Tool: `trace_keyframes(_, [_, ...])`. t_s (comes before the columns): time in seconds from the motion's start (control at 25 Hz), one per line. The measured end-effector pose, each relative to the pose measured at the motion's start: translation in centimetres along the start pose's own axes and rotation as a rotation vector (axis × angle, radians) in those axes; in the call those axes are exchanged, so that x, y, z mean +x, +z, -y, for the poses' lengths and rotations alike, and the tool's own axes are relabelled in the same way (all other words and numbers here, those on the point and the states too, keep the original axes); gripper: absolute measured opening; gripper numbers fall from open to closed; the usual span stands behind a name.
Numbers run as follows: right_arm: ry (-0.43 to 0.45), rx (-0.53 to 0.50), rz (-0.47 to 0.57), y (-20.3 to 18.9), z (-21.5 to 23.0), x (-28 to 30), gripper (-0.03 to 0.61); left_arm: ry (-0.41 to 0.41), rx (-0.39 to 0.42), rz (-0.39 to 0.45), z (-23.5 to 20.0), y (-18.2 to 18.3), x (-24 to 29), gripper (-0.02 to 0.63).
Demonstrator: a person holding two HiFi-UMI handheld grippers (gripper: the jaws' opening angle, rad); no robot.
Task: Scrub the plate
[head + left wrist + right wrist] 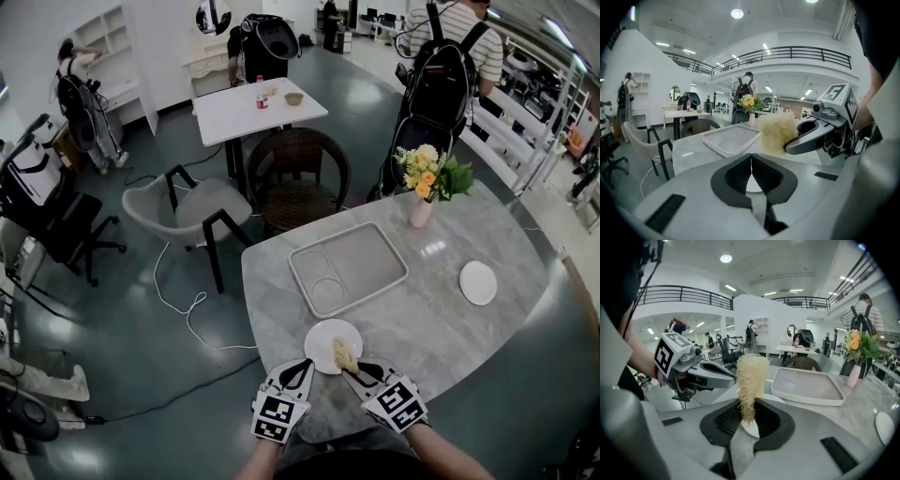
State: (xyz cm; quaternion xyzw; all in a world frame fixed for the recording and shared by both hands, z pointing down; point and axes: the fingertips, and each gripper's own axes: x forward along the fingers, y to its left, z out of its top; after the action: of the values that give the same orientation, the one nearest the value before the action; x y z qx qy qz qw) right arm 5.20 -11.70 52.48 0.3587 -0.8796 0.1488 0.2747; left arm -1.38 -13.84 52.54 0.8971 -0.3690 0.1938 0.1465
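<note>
While the right gripper [749,417] is clamped on a pale-yellow loofah scrubber [751,378], the tuft stands up out of its jaws w/ the lower end over the white plate [323,337]. In the head view the plate sits at lower centre of the frame, on the near edge of the grey marble table [441,319], and the scrubber lies on its lower-right part. The left gripper [302,367] comes in from the lower left, tips at the plate's lower-left rim. In the left gripper view its jaws are pressed together, w/ a sliver of the plate's white showing in the gap under the tips; can't tell if the rim is pinched. Both grippers lie close, either side of the plate. Above the plate in the frame is a white tray [347,267] w/ a round recess. Right of it lies a small white dish [478,282]. Above that stands a pink vase [421,212] of yellow flowers. At upper right a person w/ a backpack [441,84] stands beyond the table.
</note>
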Motion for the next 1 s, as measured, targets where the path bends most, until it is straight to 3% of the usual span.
trace_keyframes(0.32, [-0.053,0.141,0.152,2.6,0.7,-1.5,0.075,0.060,-0.010,0.103,0.0,3.2,-1.2,0.011])
trace_keyframes(0.64, [-0.075,0.138,0.276,5.7,0.8,-3.8,0.075,0.088,-0.005,0.189,0.4,6.2,-2.5,0.011])
trace_keyframes(1.0, [-0.090,0.146,0.320,6.3,0.2,-5.3,0.075,0.072,0.003,0.208,1.5,6.5,-3.3,0.011])
